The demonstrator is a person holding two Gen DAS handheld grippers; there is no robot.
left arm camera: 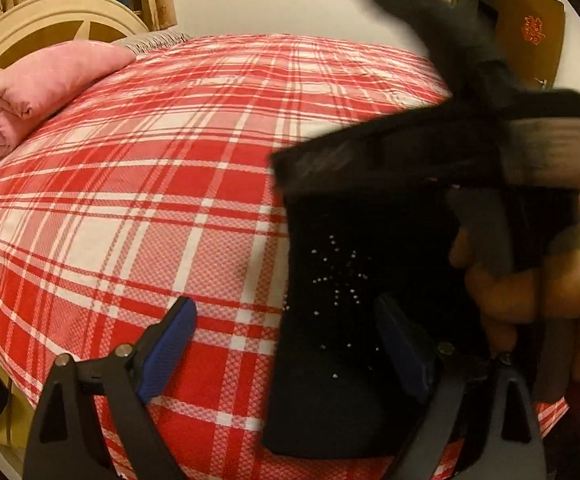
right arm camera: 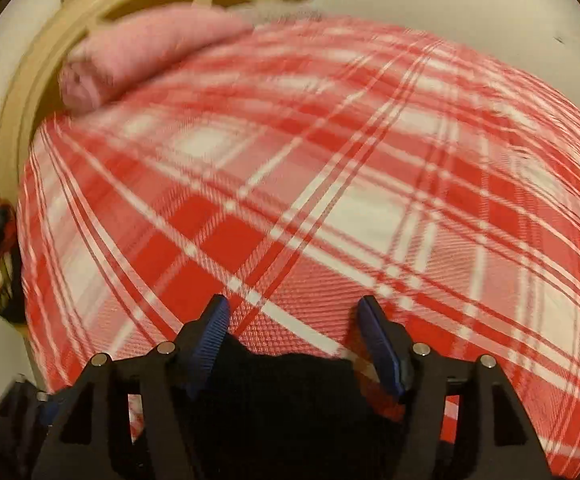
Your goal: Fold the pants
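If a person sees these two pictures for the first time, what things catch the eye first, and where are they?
The red-and-white plaid bedsheet fills most of both views. On it, at the right of the left wrist view, lies the black pants fabric with small shiny studs, the other gripper blurred above it. A rolled pink quilt rests far left by the cream wooden headboard.

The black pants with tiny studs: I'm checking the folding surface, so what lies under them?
The black studded pants lie on the red-and-white plaid bedsheet. Whatever sits directly beneath the fabric is covered and cannot be seen.
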